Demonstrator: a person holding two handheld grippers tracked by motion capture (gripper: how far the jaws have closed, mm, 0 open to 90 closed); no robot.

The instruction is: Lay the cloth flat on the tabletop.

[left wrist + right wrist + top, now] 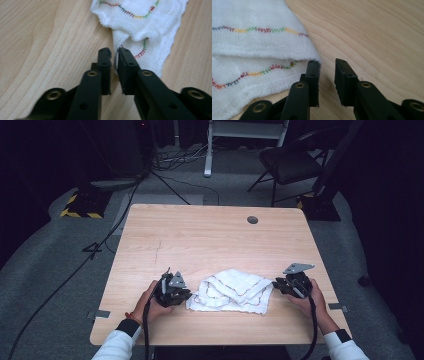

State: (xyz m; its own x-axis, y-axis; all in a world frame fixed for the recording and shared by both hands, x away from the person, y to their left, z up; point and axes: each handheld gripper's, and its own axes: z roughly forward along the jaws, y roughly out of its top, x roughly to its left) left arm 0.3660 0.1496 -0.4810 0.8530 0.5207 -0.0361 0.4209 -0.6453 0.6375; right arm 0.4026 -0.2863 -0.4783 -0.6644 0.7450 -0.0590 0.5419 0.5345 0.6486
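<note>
You're mid-fold on the white gauze cloth with rainbow stitching (232,291): left gripper (113,56) slightly parted around its edge, right gripper (327,65) open beside it. Next, pinch both corners.

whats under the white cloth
The white cloth lies crumpled and folded over itself on the wooden table, so its own lower layers show at the edges. Whatever else might lie beneath is covered.

no readable text, labels or signs
</note>
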